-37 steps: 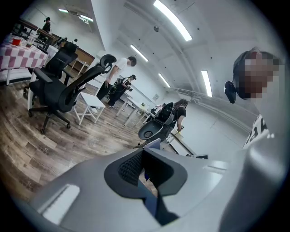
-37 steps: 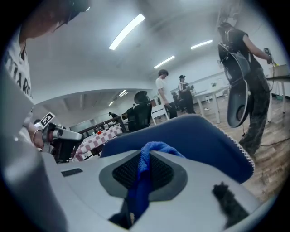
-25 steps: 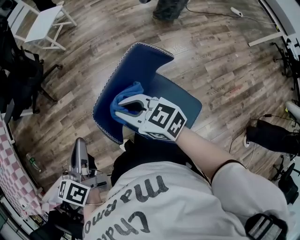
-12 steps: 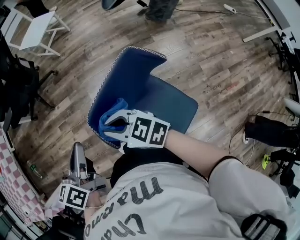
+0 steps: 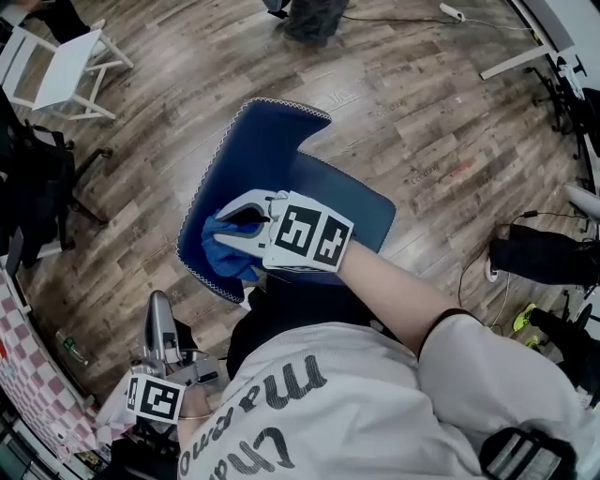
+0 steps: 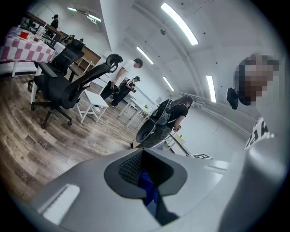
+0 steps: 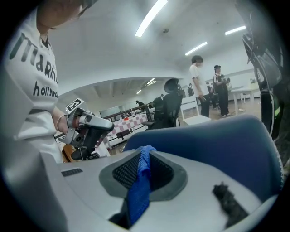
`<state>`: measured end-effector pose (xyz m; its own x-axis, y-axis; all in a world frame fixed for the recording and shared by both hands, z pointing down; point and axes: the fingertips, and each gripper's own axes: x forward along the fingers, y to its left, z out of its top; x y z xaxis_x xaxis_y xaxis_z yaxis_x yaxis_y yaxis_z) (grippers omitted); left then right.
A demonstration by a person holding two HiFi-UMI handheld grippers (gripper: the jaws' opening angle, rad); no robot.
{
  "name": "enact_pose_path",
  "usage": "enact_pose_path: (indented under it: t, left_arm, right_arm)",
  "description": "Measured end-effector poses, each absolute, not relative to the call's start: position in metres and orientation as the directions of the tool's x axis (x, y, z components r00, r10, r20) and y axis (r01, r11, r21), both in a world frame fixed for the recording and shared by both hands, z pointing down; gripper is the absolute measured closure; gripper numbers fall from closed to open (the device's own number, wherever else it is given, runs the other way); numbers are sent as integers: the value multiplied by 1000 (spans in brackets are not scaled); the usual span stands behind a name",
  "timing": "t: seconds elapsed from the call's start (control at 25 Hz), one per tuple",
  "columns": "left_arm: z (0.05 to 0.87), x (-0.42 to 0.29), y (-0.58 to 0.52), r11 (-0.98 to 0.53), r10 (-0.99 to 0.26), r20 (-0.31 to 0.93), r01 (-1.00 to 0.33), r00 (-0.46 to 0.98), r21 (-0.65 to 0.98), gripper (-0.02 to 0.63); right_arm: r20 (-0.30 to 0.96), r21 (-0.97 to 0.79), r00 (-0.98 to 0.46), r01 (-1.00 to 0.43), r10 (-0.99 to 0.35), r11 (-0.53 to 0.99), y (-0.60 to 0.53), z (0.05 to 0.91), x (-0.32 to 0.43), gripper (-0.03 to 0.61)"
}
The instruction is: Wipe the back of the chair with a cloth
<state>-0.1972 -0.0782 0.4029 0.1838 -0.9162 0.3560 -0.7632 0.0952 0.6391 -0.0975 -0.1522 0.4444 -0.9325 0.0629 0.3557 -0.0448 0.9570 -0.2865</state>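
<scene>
The right hand-held gripper (image 5: 231,225) is clenched on a bunched blue cloth (image 5: 228,258), a fold of it pinched up between the ribbed pads. The cloth is pressed to the near left part of the blue chair (image 5: 258,150), on the panel with the pale stitched edge (image 5: 202,192), which I take for the back. The seat (image 5: 352,202) lies just right of it.

The left hand-held gripper (image 5: 157,307) hangs low at the person's near left, well apart from the chair. Its jaws are drawn together with nothing I can name in them. A sliver of blue shows in the seam, and I cannot tell what it is.

The worry from where I stand is that nothing steadies the chair. A firm stroke could push or turn it away, though its base is hidden, so I can't say whether it rolls. The cloth also sits close to that stitched edge – one long pass and it may run off the panel or catch on the trim. The pinch holds only a narrow fold, so drag on the upholstery might tug it loose.

Around them is wooden floor (image 5: 441,122). A white folding chair (image 5: 80,52) stands far left and a black office chair (image 5: 37,169) at the left. A desk under a pink checked cover (image 5: 21,370) is near left, and a cable (image 5: 403,19) trails at the far side by someone's legs (image 5: 314,17). None of it crowds the chair – only the person's own body is close on the near side.
</scene>
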Motion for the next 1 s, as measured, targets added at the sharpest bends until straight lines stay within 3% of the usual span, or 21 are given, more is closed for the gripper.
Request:
enact_pose_path:
  t: [0.48, 1.0]
  left_arm:
    - [404, -208, -76, 117, -917, 365, -766, 162, 632, 610]
    - [407, -209, -75, 127, -908, 385, -770, 162, 625, 610]
  right_arm:
    - [461, -195, -872, -282, -166, 940, -225, 468, -49, 525]
    - [522, -108, -715, -597, -466, 795, -305, 482, 15, 525]
